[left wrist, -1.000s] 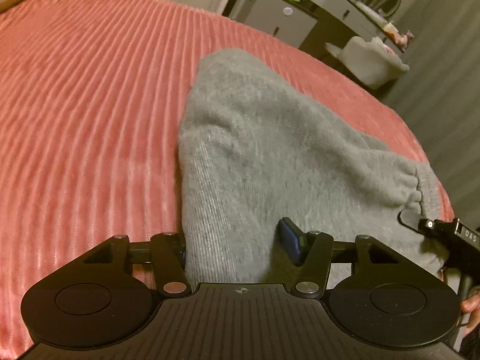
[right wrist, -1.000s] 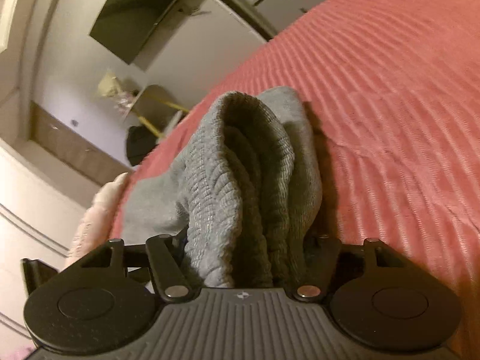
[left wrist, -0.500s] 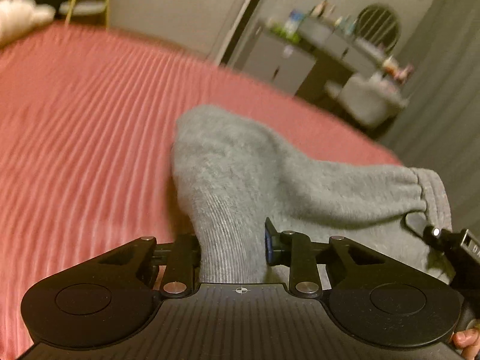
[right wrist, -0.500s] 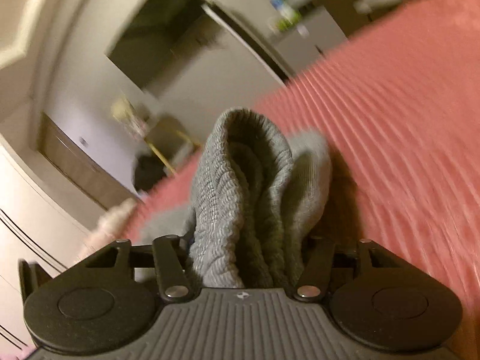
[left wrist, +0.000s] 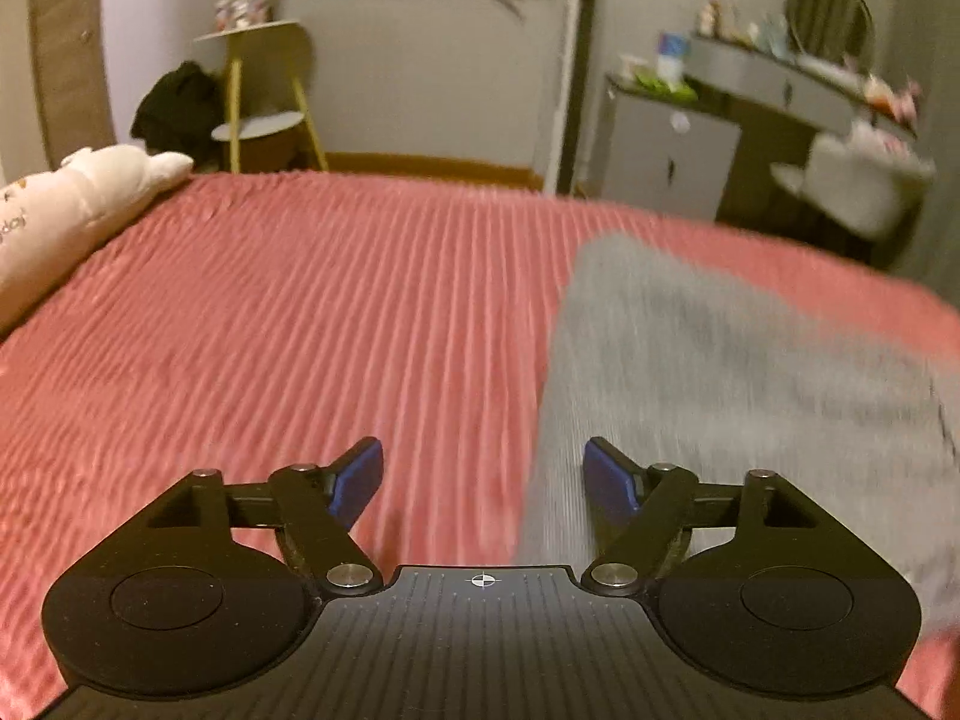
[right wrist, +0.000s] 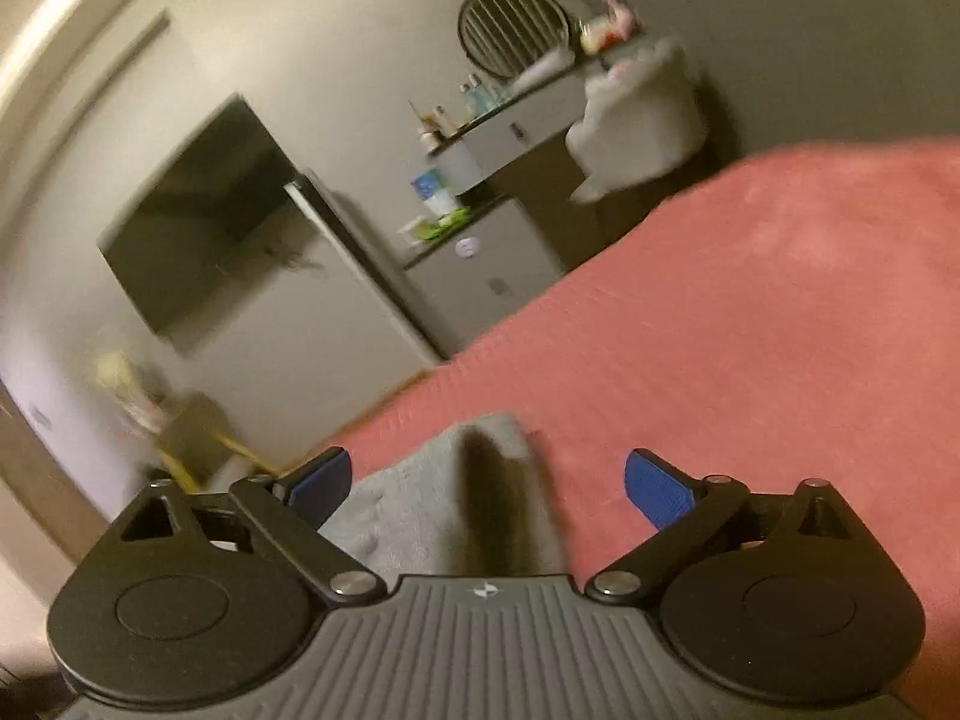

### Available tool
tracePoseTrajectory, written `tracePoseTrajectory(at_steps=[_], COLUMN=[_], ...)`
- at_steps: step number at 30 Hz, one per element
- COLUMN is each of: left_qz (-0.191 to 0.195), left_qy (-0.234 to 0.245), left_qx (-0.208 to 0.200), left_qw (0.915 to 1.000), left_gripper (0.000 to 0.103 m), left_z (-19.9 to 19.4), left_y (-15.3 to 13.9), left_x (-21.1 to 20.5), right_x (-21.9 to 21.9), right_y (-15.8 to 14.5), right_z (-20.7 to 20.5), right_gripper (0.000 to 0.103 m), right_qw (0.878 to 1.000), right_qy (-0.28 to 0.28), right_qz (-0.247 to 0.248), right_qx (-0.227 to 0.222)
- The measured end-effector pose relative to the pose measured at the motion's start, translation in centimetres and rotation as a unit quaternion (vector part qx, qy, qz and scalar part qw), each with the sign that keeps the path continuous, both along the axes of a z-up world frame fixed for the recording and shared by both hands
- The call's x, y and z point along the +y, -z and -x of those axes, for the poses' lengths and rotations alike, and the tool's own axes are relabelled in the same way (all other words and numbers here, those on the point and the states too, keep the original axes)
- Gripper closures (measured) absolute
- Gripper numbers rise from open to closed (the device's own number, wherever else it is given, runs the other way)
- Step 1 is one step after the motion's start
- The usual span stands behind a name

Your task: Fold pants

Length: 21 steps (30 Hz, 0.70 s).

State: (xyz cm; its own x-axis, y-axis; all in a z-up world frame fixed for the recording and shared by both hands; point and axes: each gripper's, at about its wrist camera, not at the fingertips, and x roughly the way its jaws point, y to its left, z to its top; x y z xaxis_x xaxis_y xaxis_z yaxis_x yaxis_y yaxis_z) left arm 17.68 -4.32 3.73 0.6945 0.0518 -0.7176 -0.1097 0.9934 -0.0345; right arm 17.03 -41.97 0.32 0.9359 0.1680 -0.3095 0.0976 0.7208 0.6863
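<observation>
A bed (left wrist: 300, 330) with a ribbed red cover fills both views. The grey pants (left wrist: 720, 372) lie folded on it, right of the left hand-held gripper (left wrist: 483, 474), whose blue-padded fingers are spread apart, grasping nothing. The right hand-held gripper (right wrist: 486, 480) is likewise released, above the pants' edge (right wrist: 420, 504). A white plush toy (left wrist: 78, 204) rests at the bed's far left

A dim bedroom: a ribbed coral bedspread (left wrist: 300, 324) covers the bed, a cream plush pillow (left wrist: 72, 204) at its left edge. Beyond its foot, a wall-mounted television (right wrist: 198, 222), grey cabinet (left wrist: 666, 156) and yellow-legged stand (left wrist: 264, 90).
</observation>
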Motion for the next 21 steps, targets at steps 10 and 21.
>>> tracePoseTrajectory(at_steps=[10,21], left_qz=[0.007,0.077], left_qy=[-0.058,-0.023], left_qx=[-0.015,-0.04], left_qw=[0.9982,0.996], left_gripper=[0.018,0.019], left_z=[2.6,5.6], left_y=[0.8,-0.1], left_x=[2.5,3.5], right_x=[4.6,5.5], right_y=[1.8,3.0], right_z=[-0.9,0.7], right_gripper=[0.078,0.09], right_qw=[0.988,0.99], right_qy=[-0.147,-0.124], right_qz=[0.011,0.054], right_qx=[0.055,0.043])
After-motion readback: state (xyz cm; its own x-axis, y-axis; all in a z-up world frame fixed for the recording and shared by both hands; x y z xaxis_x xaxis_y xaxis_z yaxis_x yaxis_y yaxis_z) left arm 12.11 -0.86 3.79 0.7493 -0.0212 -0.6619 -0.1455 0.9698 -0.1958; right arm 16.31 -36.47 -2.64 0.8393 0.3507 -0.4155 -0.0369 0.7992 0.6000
